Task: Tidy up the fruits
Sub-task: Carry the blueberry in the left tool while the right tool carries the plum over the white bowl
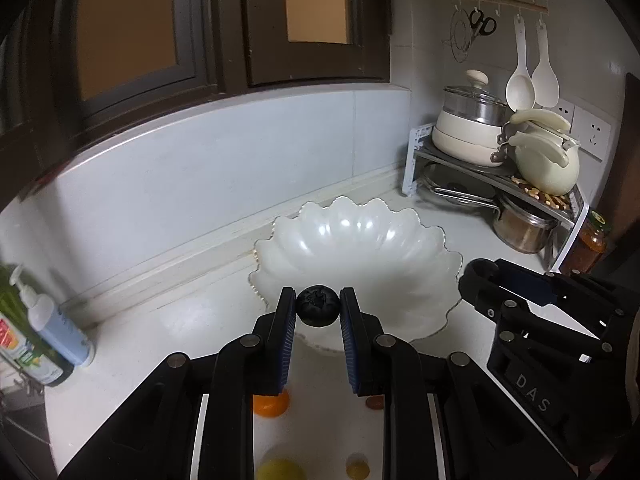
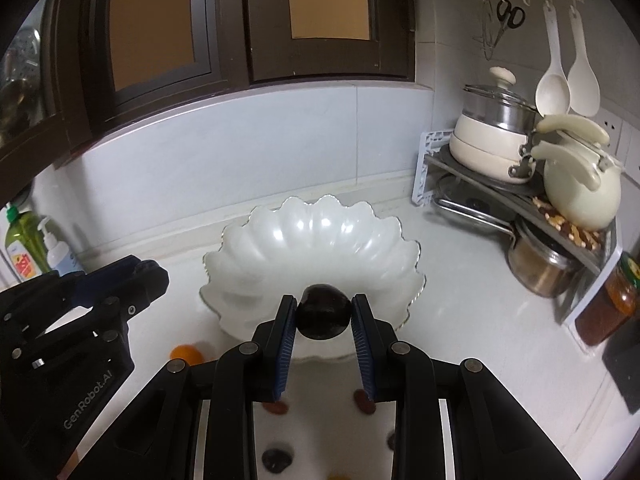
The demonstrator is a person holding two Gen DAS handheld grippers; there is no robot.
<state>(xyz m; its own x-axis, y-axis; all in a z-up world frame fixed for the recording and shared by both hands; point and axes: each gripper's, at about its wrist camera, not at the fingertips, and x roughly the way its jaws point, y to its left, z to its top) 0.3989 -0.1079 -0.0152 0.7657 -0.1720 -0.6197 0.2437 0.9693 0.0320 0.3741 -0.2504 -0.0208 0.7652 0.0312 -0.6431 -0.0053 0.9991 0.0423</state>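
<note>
Two grippers hold one fruit each above the near rim of the bowl (image 1: 352,240). Left gripper (image 1: 318,310): fingers clenched on a blueberry (image 1: 317,311), pinched at the fingertips. The blueberry is small, round and dark blue-black, with its puckered crown facing the camera. Right gripper (image 2: 324,316): fingers clenched on a dark fruit (image 2: 324,317), also pinched at the tips. This fruit is larger than the blueberry, smooth, glossy and near black; its kind cannot be told. In the left wrist view the right gripper appears at the right edge, beside the bowl.

The bowl is white and pearly, with a scalloped rim and a fluted inner wall; its inside is bare. It rests on a white counter (image 1: 180,332) near the back wall.

More fruit lies on the counter below the grippers: an orange (image 1: 271,404), a yellow fruit (image 1: 280,470) and several small brown and dark pieces (image 2: 277,459), partly hidden by the fingers.

Room: a pale tiled wall rises behind the counter, with dark-framed windows (image 1: 132,28) above it. At left stand two bottles (image 2: 28,248), one green, one pale with a pump. At right a corner rack (image 1: 492,168) carries cream pots and a kettle (image 1: 548,168), with a steel pot (image 1: 524,228) beneath. A jar (image 1: 586,246) stands beside the rack. Scissors (image 1: 482,26) and two white spoons (image 1: 532,76) hang on wall hooks.
</note>
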